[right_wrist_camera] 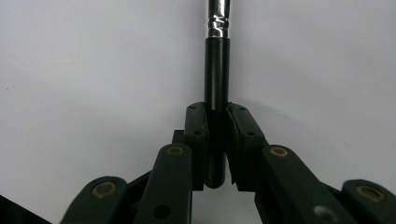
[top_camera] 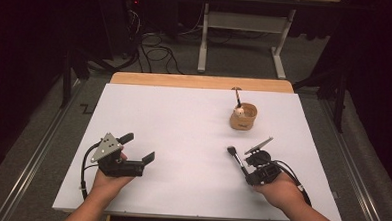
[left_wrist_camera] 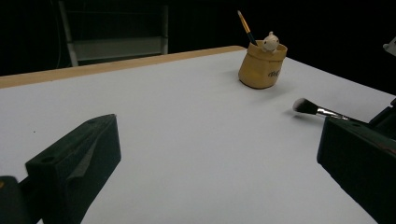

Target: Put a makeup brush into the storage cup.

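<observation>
- Holding a makeup brush [top_camera: 237, 159] is what my right gripper [top_camera: 245, 168] is doing now. Its jaws are almost all the way closed, and they squeeze the black handle [right_wrist_camera: 217, 74] from both sides.
- I see the brush sticking out in front of the right gripper, low over the white table [top_camera: 183, 135]. Its soft dark tip points away from my hand. I cannot tell if the tip touches the table or floats just above it.
- My left gripper [top_camera: 138, 148] has nothing in it. Its two black jaws stand wide apart, with just bare table between them. It sits on the left side, well apart from the brush.
- A little tan cup [top_camera: 243, 117] stands near the far edge of the table, past my right gripper. It stands upright.
- One thin brush [left_wrist_camera: 246, 27] with a yellow bit leans out of the cup. A small pale toy [left_wrist_camera: 270, 42] peeks over the rim beside it.
- I think the job is to put brushes in the cup. So one brush looks done.
- The picking up looks done for this second brush, since I have a firm hold on it.
- What is left, I think: lift it, carry it to the cup, tip it handle down, and let go inside.
</observation>
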`<state>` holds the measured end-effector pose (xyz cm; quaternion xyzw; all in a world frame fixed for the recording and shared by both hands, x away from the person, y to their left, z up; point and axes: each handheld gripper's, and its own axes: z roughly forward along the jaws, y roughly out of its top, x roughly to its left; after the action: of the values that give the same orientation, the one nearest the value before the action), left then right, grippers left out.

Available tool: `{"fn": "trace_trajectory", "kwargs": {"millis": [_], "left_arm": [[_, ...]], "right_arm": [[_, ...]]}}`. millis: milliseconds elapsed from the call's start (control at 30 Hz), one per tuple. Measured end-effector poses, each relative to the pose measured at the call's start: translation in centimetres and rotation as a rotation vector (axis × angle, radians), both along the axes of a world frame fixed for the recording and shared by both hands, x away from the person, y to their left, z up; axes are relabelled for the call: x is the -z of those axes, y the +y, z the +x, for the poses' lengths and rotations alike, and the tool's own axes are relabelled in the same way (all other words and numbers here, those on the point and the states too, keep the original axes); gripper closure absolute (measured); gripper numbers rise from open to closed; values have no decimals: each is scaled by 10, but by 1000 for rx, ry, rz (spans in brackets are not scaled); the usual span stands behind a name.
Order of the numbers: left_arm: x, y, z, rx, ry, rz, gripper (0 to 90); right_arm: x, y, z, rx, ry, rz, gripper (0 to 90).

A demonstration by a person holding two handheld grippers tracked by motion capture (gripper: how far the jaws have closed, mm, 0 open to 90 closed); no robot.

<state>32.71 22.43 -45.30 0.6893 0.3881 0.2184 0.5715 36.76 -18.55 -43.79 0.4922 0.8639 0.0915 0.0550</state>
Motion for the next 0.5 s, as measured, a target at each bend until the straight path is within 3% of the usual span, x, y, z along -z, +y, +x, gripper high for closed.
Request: {"fn": "trace_trajectory", "kwargs": {"millis": [500], "left_arm": [[0, 0, 0, 0, -1, -2, 3]], "right_arm": [[-2, -3, 0, 6, -25, -2, 807]]}}
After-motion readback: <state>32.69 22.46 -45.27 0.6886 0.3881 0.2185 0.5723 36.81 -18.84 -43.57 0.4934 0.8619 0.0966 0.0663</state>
